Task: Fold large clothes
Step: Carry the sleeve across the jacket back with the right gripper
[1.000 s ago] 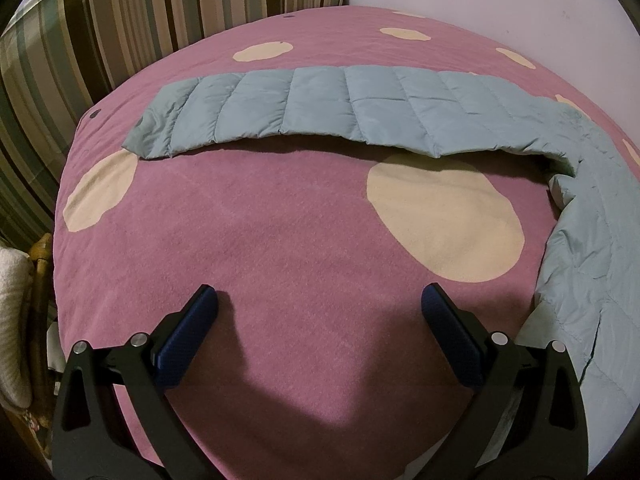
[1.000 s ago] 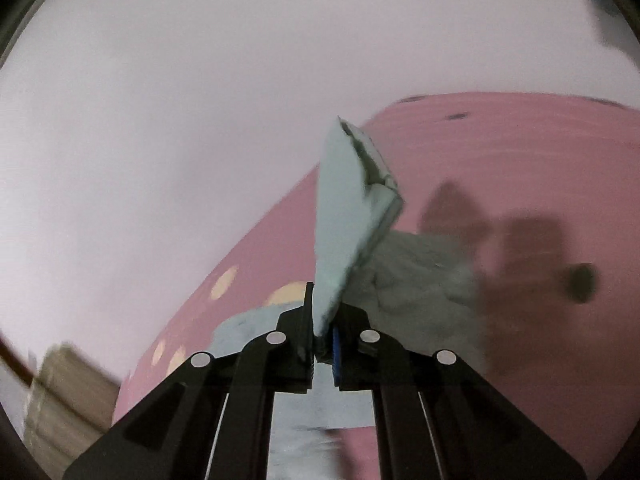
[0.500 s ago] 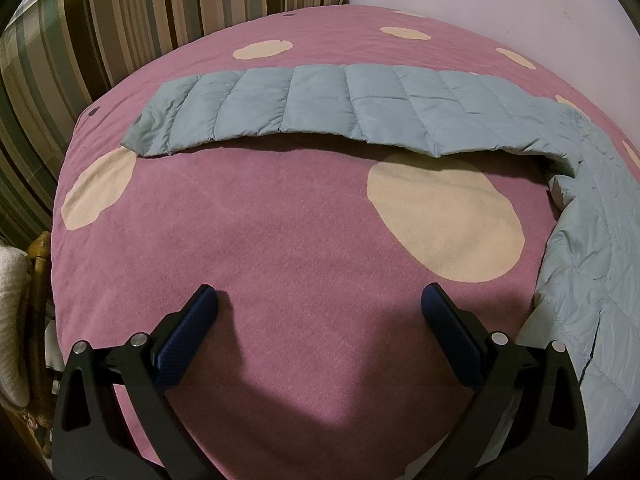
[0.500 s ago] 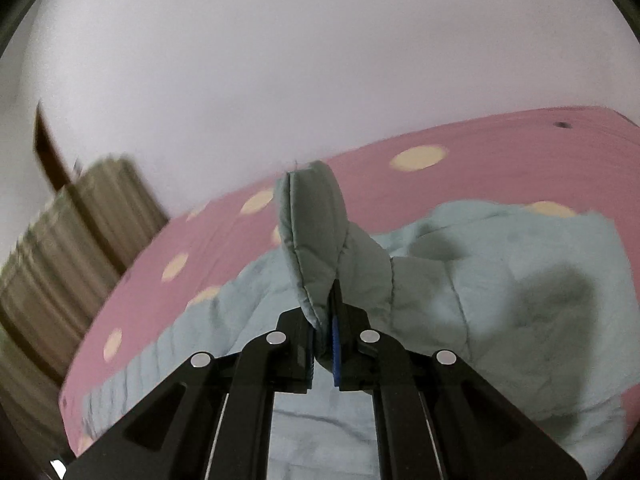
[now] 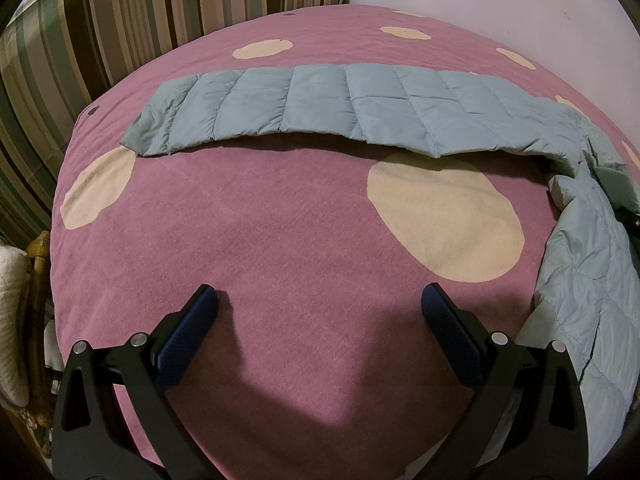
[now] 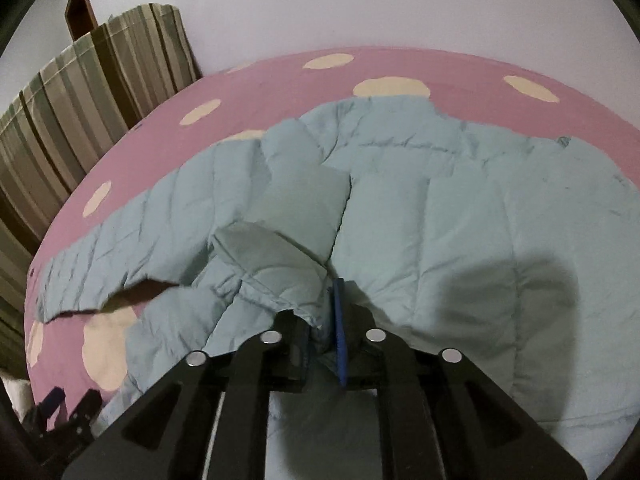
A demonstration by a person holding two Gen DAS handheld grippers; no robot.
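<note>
A pale blue-green quilted jacket (image 6: 440, 220) lies spread on a pink bedspread (image 5: 280, 240) with cream dots. One sleeve (image 5: 340, 108) stretches flat across the bed in the left wrist view. The other sleeve (image 6: 296, 216) is folded over onto the jacket body. My right gripper (image 6: 322, 312) hangs low over the body; its jaws are opening, and the sleeve end lies slack between them. My left gripper (image 5: 318, 296) stands open over bare bedspread with nothing between its fingers, left of the jacket's hem (image 5: 588, 280). It also shows small in the right wrist view's lower left corner.
A striped cushion or headboard (image 5: 120, 20) rises behind the bed's far left side, and a white wall (image 6: 360, 0) runs along the back. A wicker chair with a white cloth (image 5: 20, 300) stands beside the bed's left edge.
My right gripper carried the raised sleeve over the jacket body, rolled, and came down, laying the sleeve on it; its jaws have parted a little. The left gripper has not moved.
</note>
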